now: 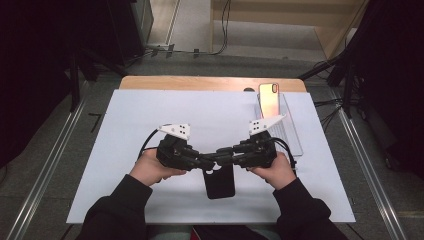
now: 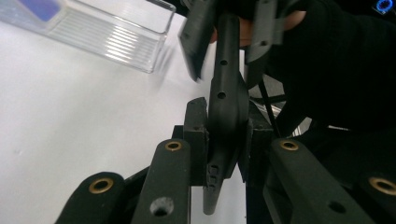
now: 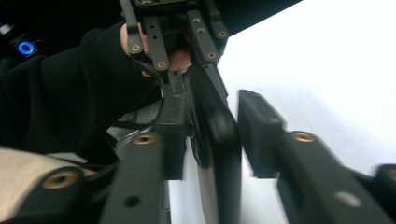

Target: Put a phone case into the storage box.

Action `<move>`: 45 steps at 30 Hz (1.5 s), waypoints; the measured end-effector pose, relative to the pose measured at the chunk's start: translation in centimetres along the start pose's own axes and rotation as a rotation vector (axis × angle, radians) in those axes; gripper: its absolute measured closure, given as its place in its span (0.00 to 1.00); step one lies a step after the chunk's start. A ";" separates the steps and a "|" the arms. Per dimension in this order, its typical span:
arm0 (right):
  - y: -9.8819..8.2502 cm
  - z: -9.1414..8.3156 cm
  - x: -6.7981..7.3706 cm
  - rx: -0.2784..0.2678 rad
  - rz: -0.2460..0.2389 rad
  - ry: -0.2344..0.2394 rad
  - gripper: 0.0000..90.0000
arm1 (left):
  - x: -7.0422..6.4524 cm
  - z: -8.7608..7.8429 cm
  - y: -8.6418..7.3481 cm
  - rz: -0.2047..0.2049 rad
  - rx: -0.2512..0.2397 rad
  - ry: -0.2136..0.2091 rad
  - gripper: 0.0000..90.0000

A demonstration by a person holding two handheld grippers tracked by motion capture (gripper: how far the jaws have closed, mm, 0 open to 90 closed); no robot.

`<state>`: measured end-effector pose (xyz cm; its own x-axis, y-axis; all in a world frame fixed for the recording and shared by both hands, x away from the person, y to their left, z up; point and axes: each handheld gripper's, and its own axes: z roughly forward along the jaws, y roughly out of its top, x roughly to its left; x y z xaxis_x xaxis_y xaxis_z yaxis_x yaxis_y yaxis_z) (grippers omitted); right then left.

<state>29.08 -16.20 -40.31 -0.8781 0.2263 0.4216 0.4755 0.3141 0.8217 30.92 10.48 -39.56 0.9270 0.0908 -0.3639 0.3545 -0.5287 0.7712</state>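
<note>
No brand, label or legible writing can be made out on anything in view; the black phone case (image 1: pixel 219 181) is seen as a flat, matte, dark rectangle with small holes along its edge, held above the near middle of the white table (image 1: pixel 125 165); it is pinched at its far end by the left gripper (image 1: pixel 207 161), whose pads are pressed on both faces; the right gripper (image 1: pixel 224 156) is set around the same end, one pad standing apart from the case, its jaws loosely spread; a clear plastic tray (image 1: pixel 292 135) is placed at the far right, with an orange-pink phone (image 1: pixel 269 100) leaned in it.
</note>
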 end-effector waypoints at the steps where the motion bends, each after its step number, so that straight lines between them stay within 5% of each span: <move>1: 0.0 -0.1 0.0 -0.004 0.007 -0.009 0.65 | 0.1 -0.2 0.0 -0.012 -0.004 0.015 0.85; 10: 0.0 -0.6 0.6 -0.058 -0.048 -0.186 0.32 | 0.2 -1.7 0.3 -0.129 -0.011 0.124 0.85; 17: -0.7 -0.2 0.6 -0.011 -0.053 -0.212 0.17 | 0.1 -2.3 0.5 -0.193 -0.023 0.221 0.85; 20: -1.1 0.2 0.4 -0.056 -0.030 -0.227 0.00 | -0.1 -2.5 0.5 -0.195 -0.035 0.296 0.85; 35: -1.9 2.8 1.2 0.037 0.004 -0.391 0.00 | 0.0 -3.1 0.7 -0.318 -0.079 0.366 0.85; 45: -2.2 4.9 2.0 0.005 0.015 -0.526 0.00 | -0.6 -2.0 0.9 -0.379 -0.066 0.430 0.85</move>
<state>26.58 -11.91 -43.13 -0.7263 0.6627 0.1826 0.4891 0.3115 0.8147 30.98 11.58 -37.61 0.6953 0.6058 -0.3868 0.6657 -0.3399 0.6643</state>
